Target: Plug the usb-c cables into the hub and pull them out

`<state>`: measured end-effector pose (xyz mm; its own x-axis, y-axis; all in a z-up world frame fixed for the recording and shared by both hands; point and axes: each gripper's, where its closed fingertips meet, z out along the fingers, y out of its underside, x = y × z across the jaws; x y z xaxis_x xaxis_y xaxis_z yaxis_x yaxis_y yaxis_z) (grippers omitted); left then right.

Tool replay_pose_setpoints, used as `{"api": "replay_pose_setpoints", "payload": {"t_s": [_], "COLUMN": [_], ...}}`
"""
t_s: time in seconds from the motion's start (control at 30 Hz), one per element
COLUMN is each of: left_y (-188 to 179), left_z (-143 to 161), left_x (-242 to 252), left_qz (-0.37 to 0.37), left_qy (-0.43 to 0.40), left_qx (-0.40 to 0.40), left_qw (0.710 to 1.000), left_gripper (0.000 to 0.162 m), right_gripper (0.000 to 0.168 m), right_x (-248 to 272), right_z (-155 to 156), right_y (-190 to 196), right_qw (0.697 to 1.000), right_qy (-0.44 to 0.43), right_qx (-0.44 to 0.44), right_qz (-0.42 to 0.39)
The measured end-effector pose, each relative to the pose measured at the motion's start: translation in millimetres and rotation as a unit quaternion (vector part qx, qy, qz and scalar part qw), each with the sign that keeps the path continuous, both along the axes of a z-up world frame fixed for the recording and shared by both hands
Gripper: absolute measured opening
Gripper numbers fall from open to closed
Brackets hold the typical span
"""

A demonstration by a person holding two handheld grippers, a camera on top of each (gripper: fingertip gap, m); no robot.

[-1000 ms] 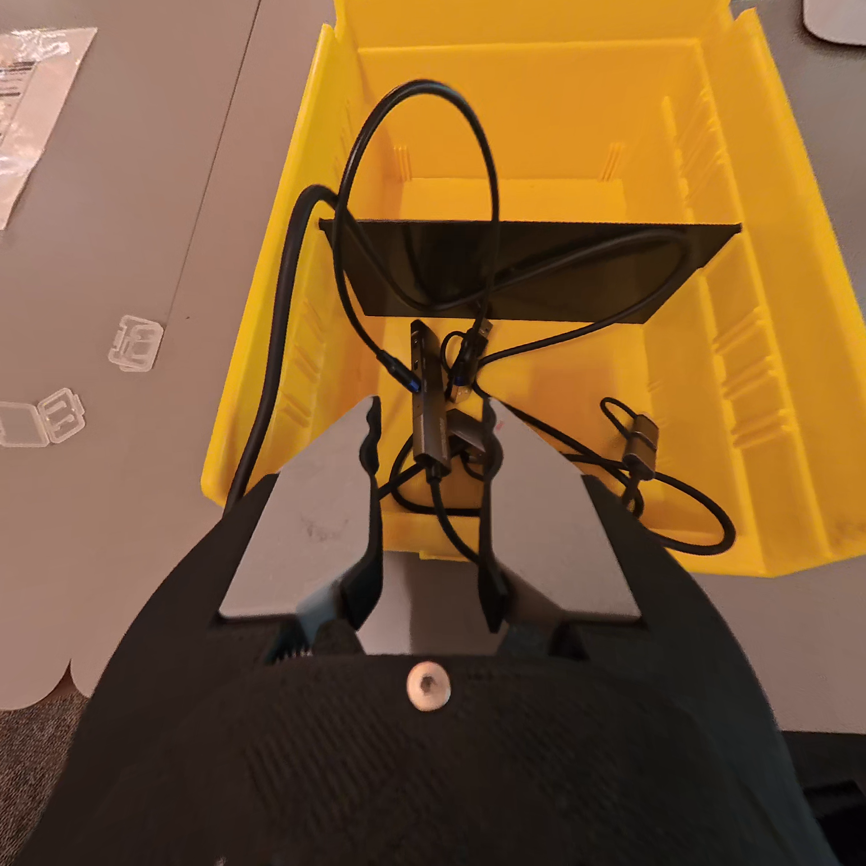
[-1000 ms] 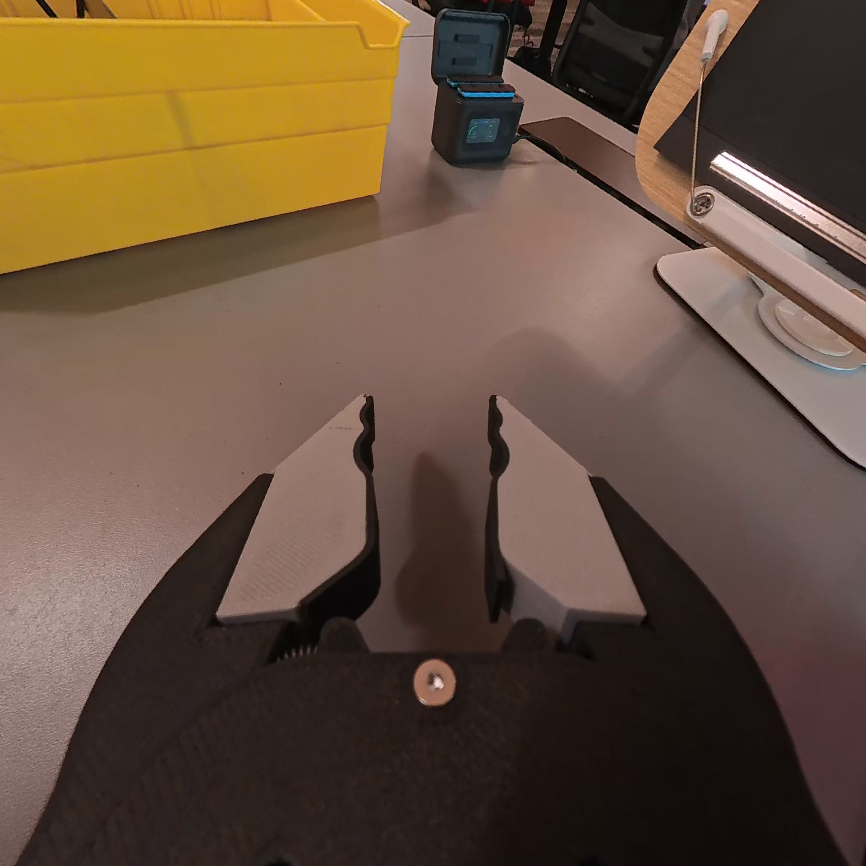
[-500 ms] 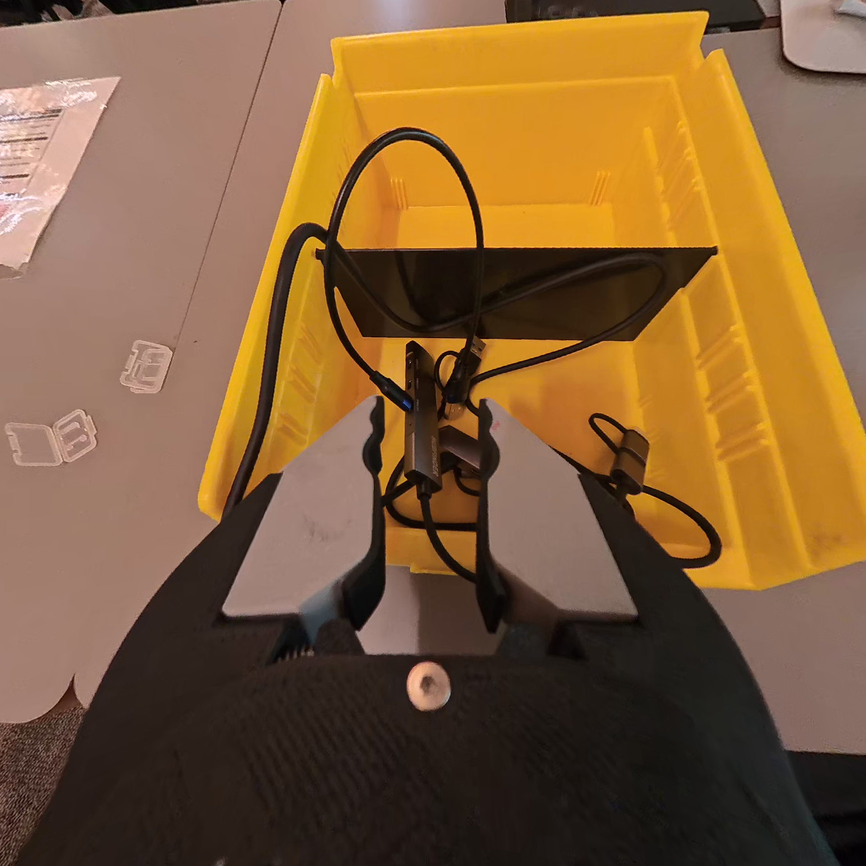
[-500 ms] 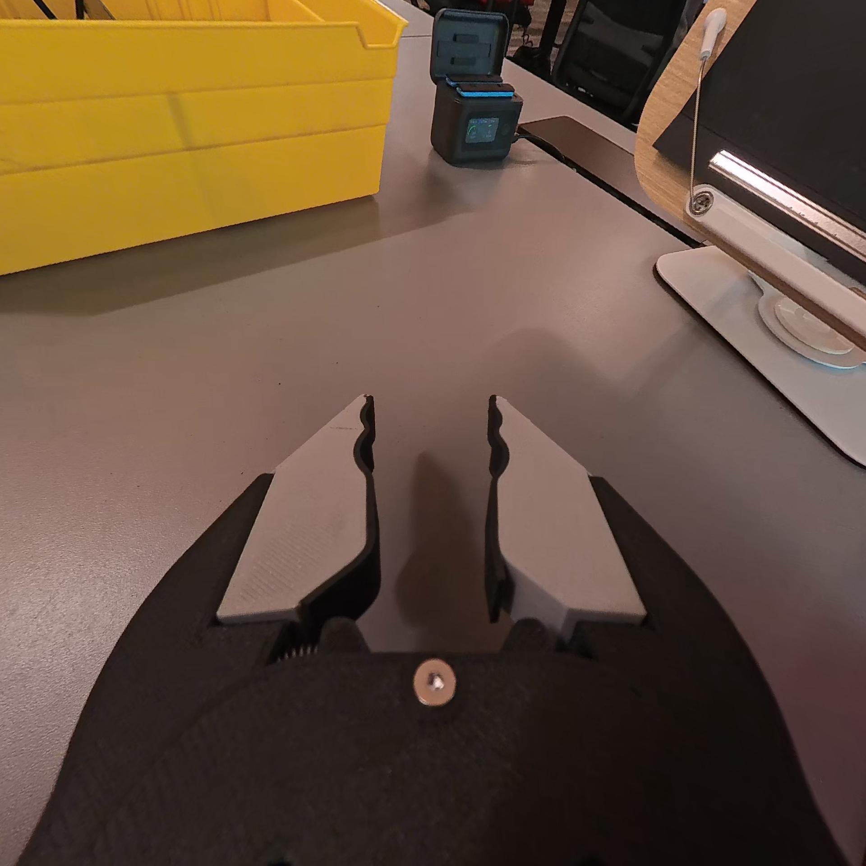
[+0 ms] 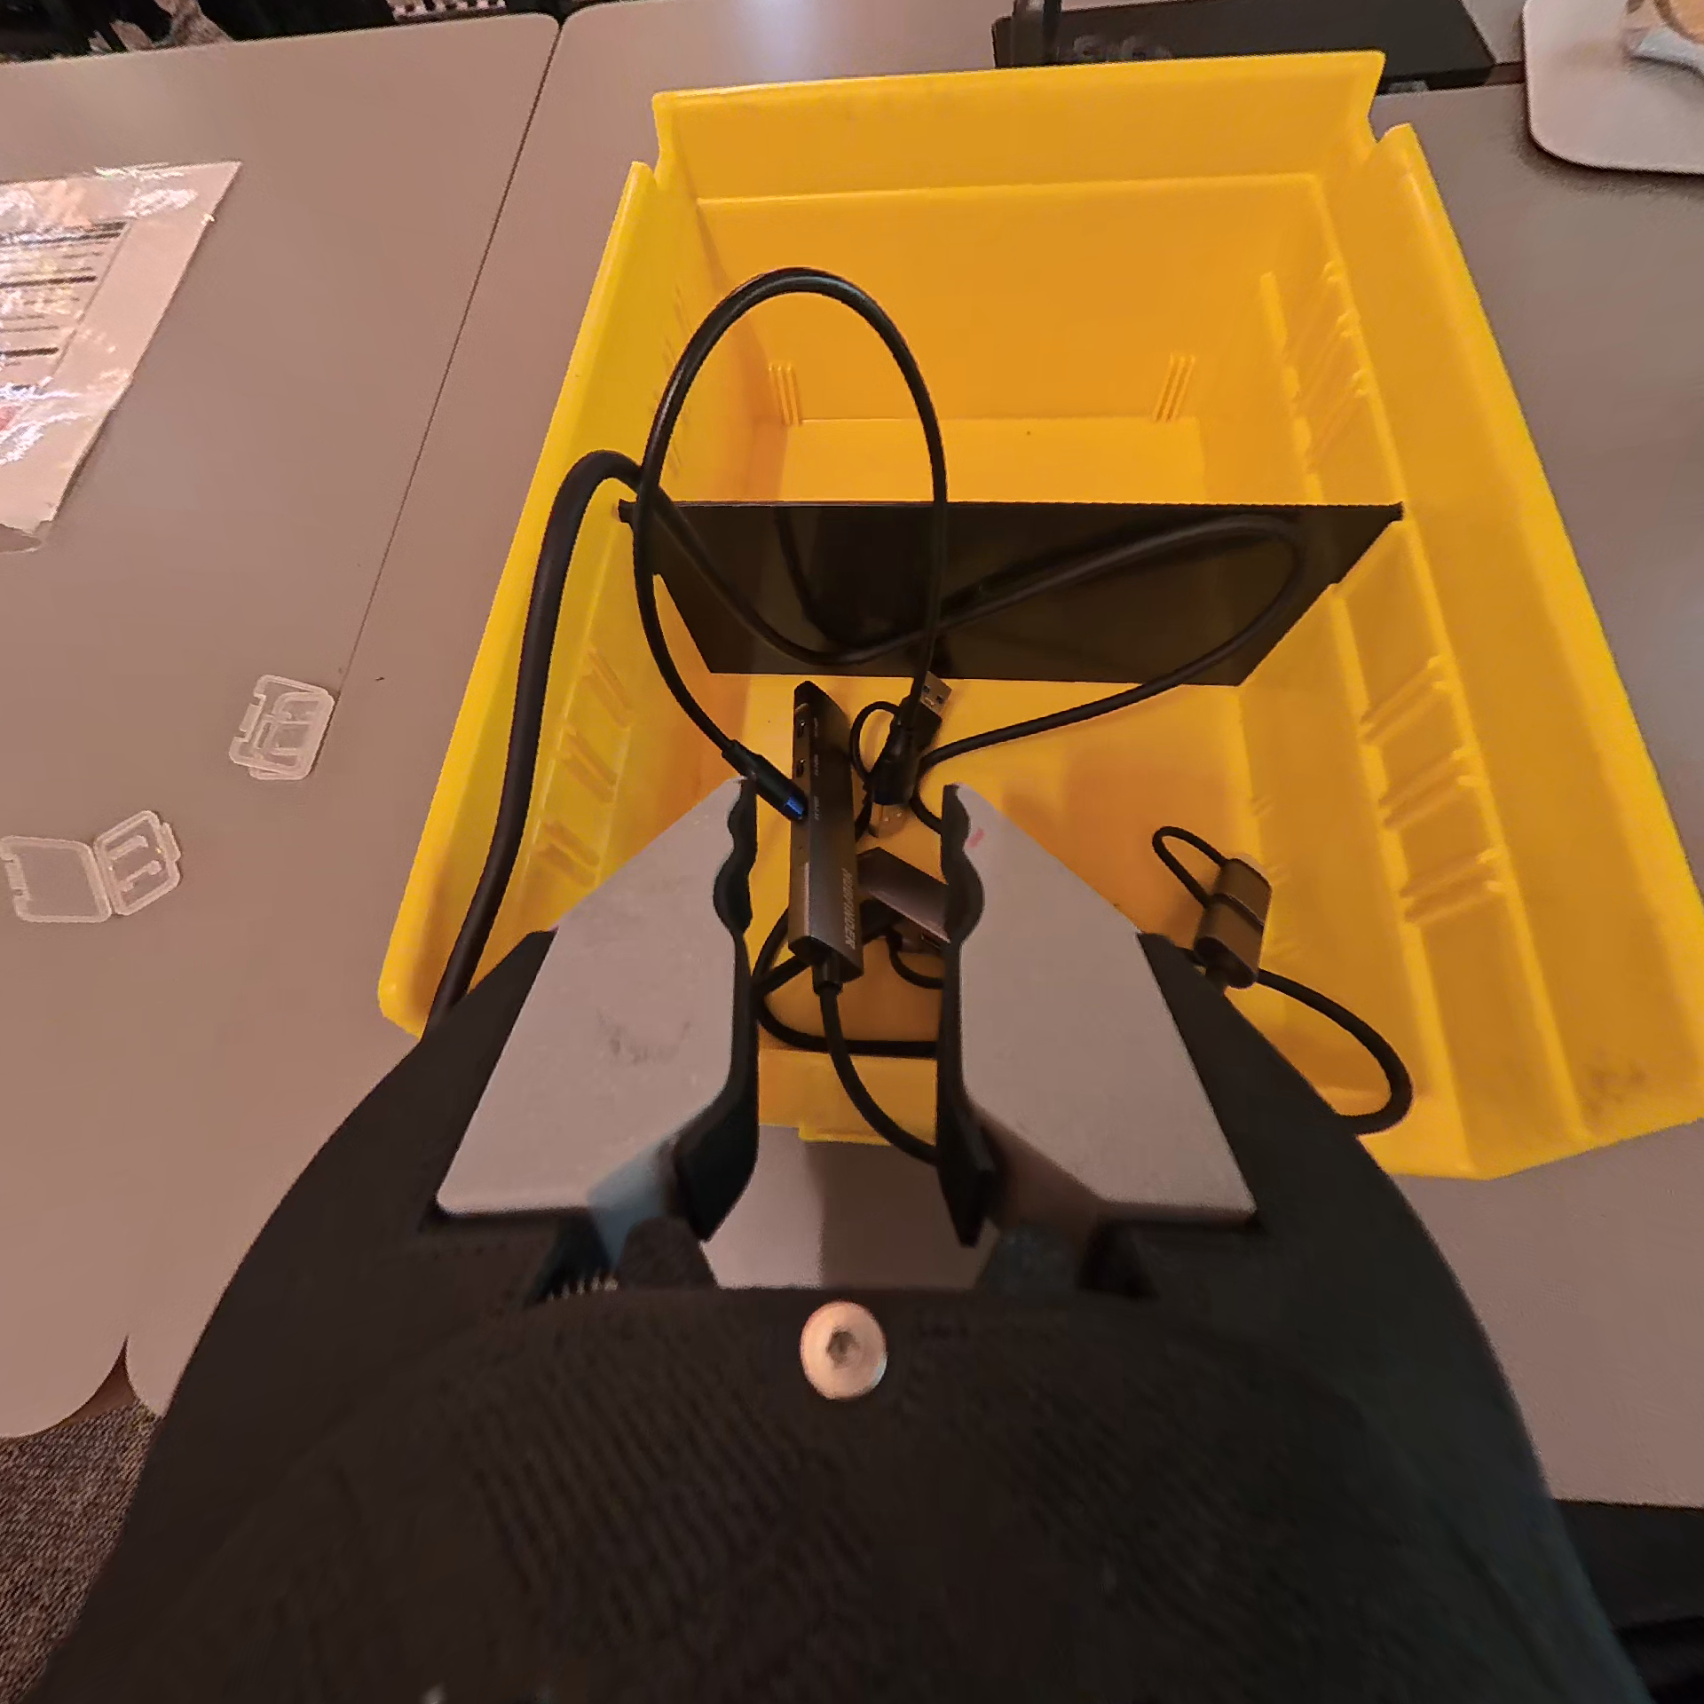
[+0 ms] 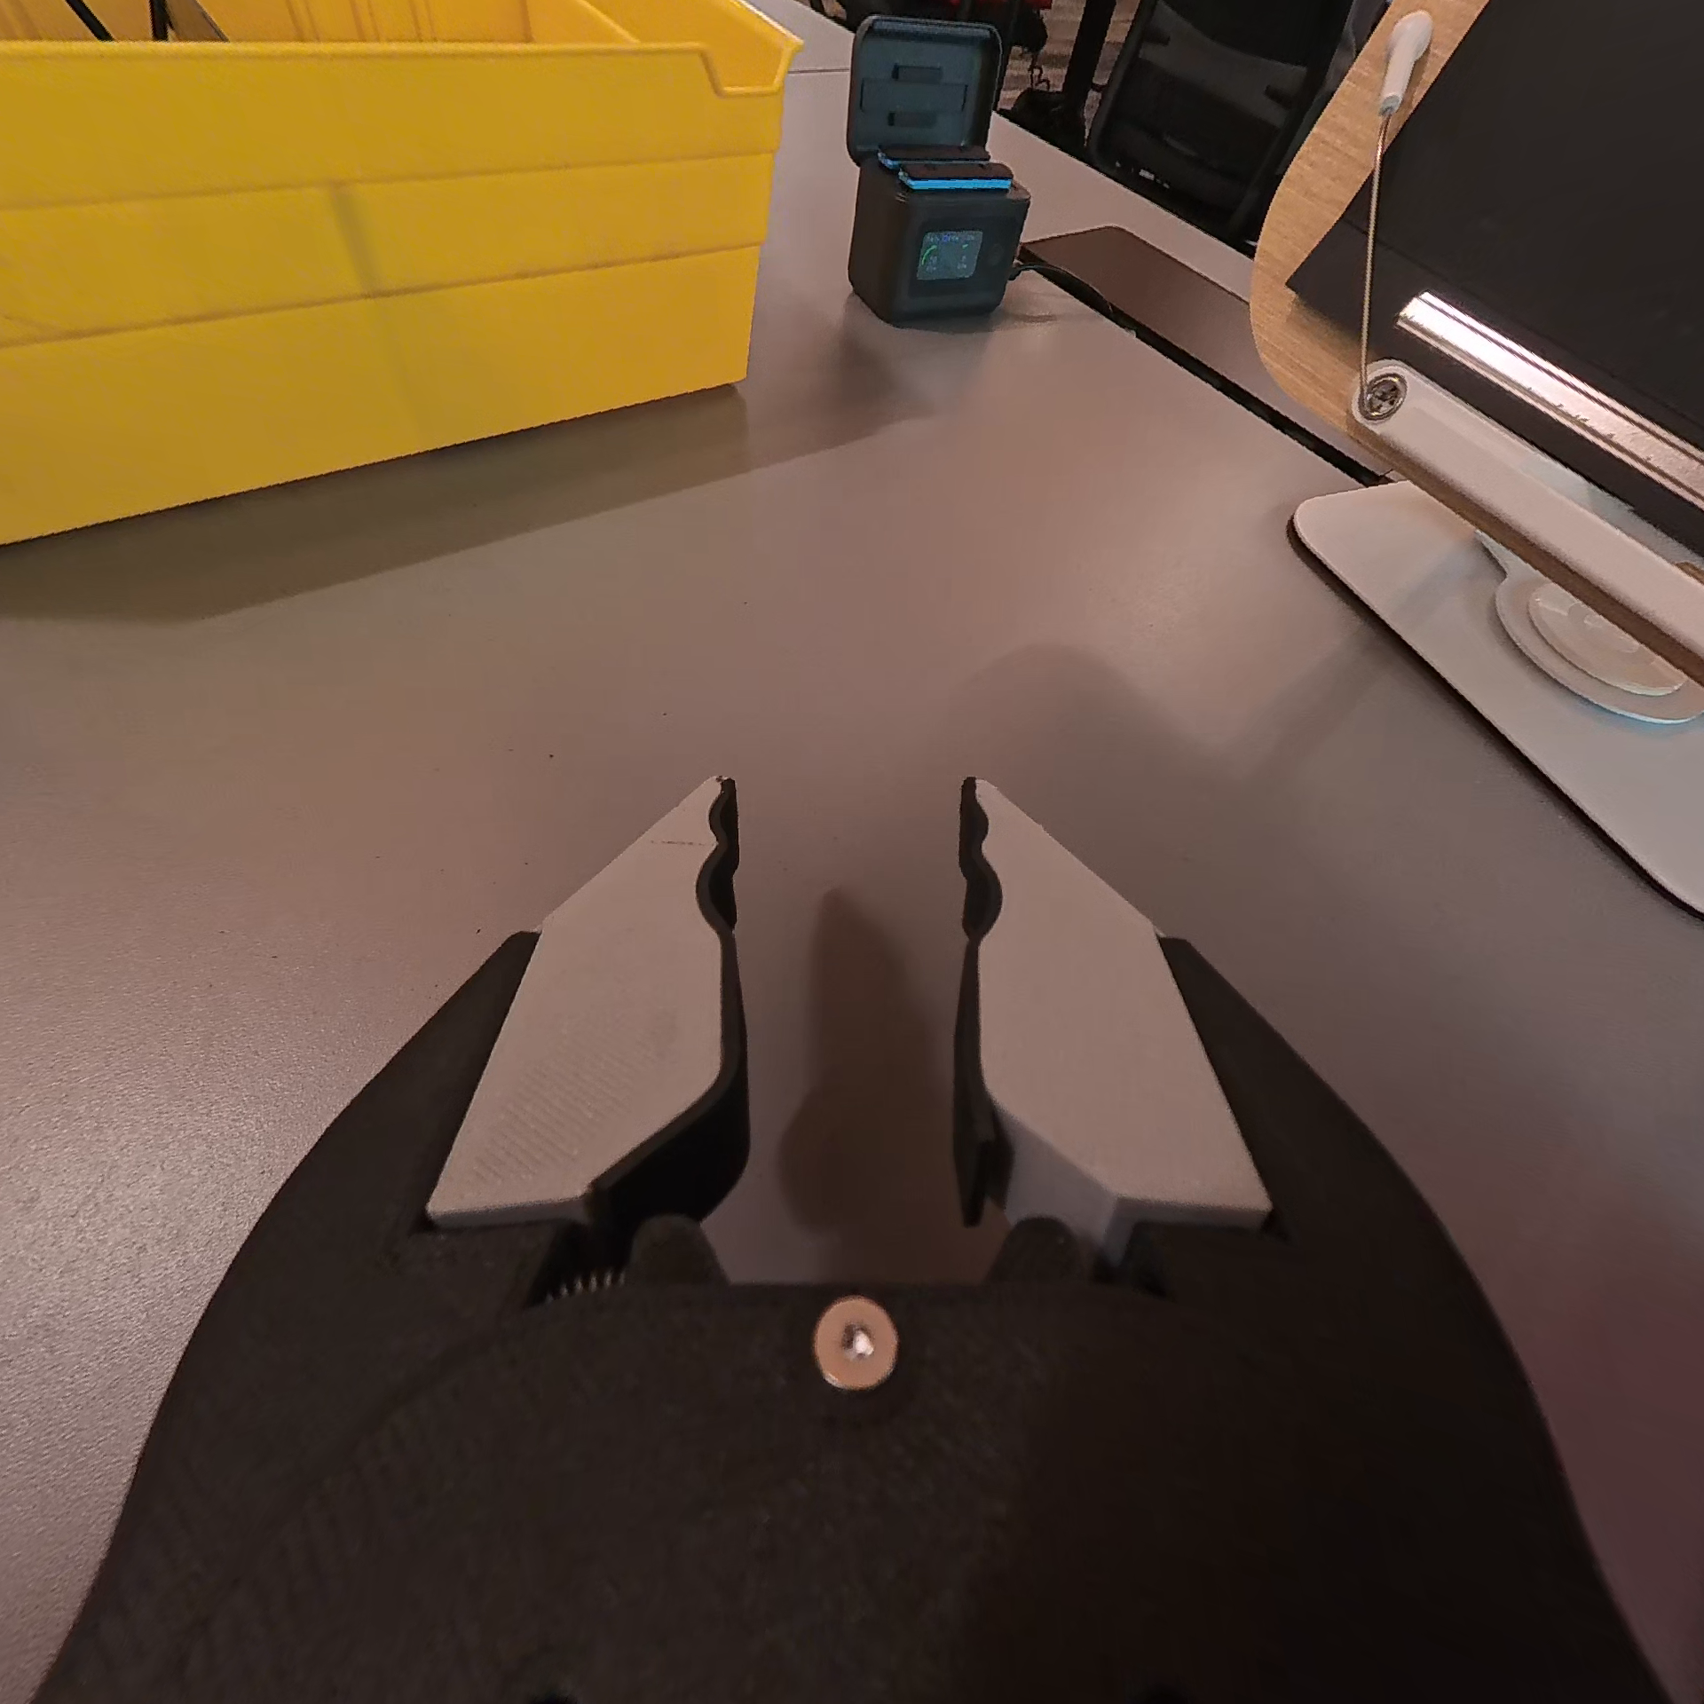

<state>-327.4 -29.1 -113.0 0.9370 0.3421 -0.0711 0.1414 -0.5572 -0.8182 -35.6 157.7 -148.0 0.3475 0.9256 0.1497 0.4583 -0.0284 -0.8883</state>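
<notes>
Blocking hub (image 5: 823,881) end: left tool (image 5: 841,807) fingers.

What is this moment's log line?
left gripper: open, above hub in yellow bin | right gripper: open, empty, over table

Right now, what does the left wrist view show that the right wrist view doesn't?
Only the left wrist view looks into the bin: the hub with a cable's blue-tipped plug at its side, more loose black cables, a black divider, and clear plastic cases on the table. The left gripper hangs open above the hub.

Only the right wrist view shows a dark charging case, a monitor stand, and the right gripper, open over bare table.

Both show the yellow bin and grey table.
</notes>
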Motion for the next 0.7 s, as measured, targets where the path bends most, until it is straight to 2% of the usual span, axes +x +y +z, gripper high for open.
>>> {"api": "replay_pose_setpoints", "payload": {"t_s": [0.13,0.3,0.53,0.7], "left_y": [0.7,1.8,0.8,6.4], "left_z": [0.4,-1.3,-7.1,-6.4], "left_x": [0.2,-0.7,-6.1,1.3], "left_qz": [0.0,0.004,0.035,0.027], "left_qy": [-0.002,-0.007,-0.002,-0.04], "left_qx": [0.002,0.001,-0.026,-0.021], "left_qw": [1.0,1.0,0.999,0.999], "left_gripper": [0.039,0.052,0.037,0.038], "right_gripper": [0.045,0.045,0.045,0.045], "right_x": [0.0,0.0,0.3,0.7], "right_z": [-0.1,-0.1,0.3,0.4], "right_y": [0.0,0.1,0.1,0.4], "right_qw": [1.0,1.0,1.0,1.0], "right_qy": [0.0,0.0,0.001,0.0], "right_qx": [-0.001,-0.001,0.0,0.002], "right_qz": [0.0,0.0,0.0,-0.001]}}
